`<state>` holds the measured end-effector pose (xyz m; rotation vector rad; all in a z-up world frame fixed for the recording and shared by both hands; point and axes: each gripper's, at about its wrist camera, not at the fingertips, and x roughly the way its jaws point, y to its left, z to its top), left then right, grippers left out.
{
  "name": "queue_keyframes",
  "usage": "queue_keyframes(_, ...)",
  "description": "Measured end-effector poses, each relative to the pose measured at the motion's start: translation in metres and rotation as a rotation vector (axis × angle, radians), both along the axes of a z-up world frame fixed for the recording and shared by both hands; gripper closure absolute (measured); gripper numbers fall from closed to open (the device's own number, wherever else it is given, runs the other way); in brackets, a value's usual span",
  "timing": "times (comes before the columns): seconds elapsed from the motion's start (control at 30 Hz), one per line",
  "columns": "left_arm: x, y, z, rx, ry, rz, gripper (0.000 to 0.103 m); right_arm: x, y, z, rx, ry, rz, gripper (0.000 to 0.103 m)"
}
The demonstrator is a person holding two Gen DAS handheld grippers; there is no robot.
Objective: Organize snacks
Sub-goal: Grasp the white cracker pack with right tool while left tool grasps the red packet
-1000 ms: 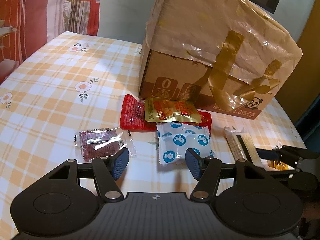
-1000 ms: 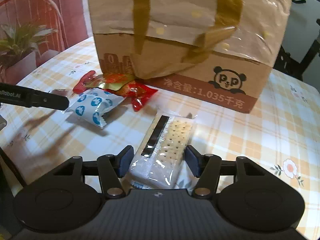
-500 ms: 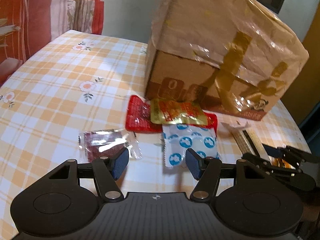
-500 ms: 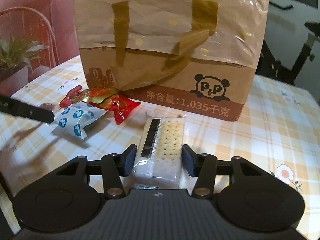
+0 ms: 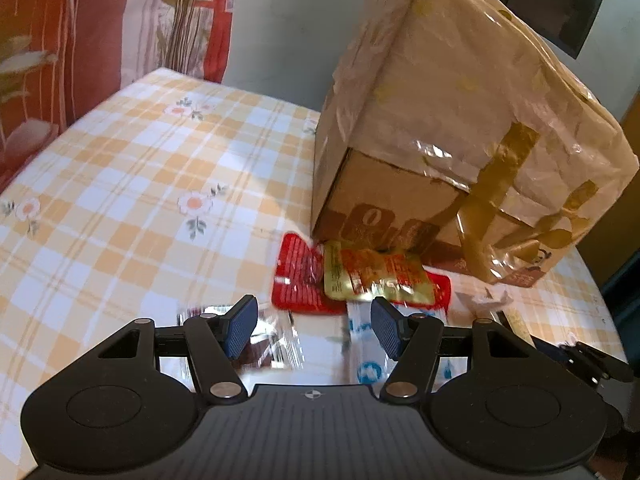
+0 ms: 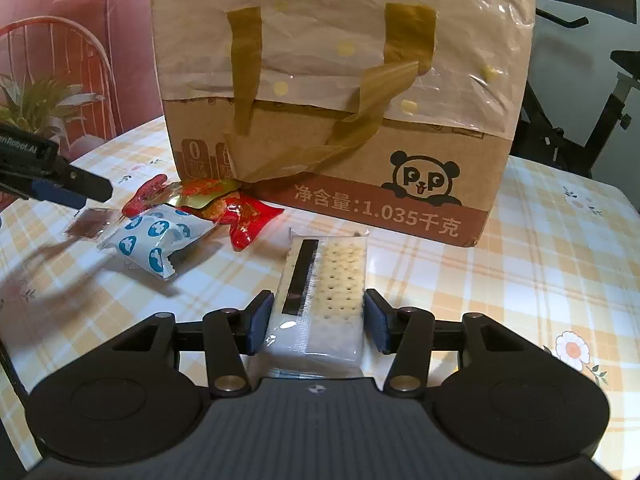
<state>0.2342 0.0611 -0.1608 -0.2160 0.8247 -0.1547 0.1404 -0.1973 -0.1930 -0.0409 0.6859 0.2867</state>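
right hand-held gripper [image 6: 316,322]: i pinch cracker pack [image 6: 320,300] low over table [image 6: 540,280]. left hand-held gripper [image 5: 312,330]: spread, closing, nothing between. risk: glossy wrap slips; squeeze cracks crackers.

Glossy plastic bag [image 6: 344,40] (cardboard box [image 6: 360,168])

box [image 6: 400,184] front: panda logo "P P", "净含量:1.035千克", left gripper [image 6: 72,190] arm: partly readable "Robot AI"
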Motion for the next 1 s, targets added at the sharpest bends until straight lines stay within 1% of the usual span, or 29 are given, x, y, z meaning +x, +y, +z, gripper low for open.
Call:
queue_keyframes(0.03, 0.004, 0.0, 0.0, 0.016, -0.017, 0.004, 0.046, 0.0, 0.0, 0.0, 0.001, 0.0, 0.0, 0.051)
queue_keyframes(0.07, 0.007, 0.001, 0.0, 0.031, -0.031, 0.01, 0.057, 0.0, 0.0, 0.0, 0.001, 0.001, 0.001, 0.051)
queue_keyframes(0.1, 0.013, 0.003, -0.001, 0.048, -0.037, 0.022, 0.063, 0.0, 0.0, 0.0, 0.001, 0.001, 0.001, 0.051)
queue_keyframes(0.17, 0.024, 0.008, -0.004, 0.049, -0.034, 0.041, 0.066, 0.0, 0.0, 0.0, 0.005, 0.002, 0.001, 0.051)
queue_keyframes(0.2, 0.028, 0.01, -0.005, 0.044, -0.034, 0.044, 0.066, 0.0, -0.001, 0.0, 0.007, 0.002, 0.0, 0.051)
queue_keyframes(0.4, 0.047, 0.001, -0.018, 0.07, -0.018, 0.008, 0.066, 0.0, 0.0, 0.0, 0.008, 0.002, -0.001, 0.051)
queue_keyframes(0.6, 0.048, -0.007, -0.028, 0.061, -0.004, -0.021, 0.066, 0.0, 0.0, 0.0, 0.007, 0.002, -0.001, 0.051)
queue_keyframes(0.77, 0.041, -0.018, -0.031, 0.13, -0.038, -0.067, 0.065, 0.0, 0.0, 0.0, 0.007, 0.001, -0.001, 0.051)
queue_keyframes(0.8, 0.04, -0.019, -0.031, 0.133, -0.042, -0.077, 0.069, 0.0, 0.001, 0.0, 0.006, 0.002, -0.002, 0.051)
queue_keyframes(0.87, 0.037, -0.019, -0.03, 0.118, -0.044, -0.089, 0.069, 0.0, 0.001, 0.0, 0.006, 0.001, -0.002, 0.051)
queue_keyframes(1.0, 0.021, -0.021, -0.019, 0.115, -0.098, -0.073, 0.072, 0.0, 0.0, 0.0, 0.007, 0.002, -0.002, 0.051)
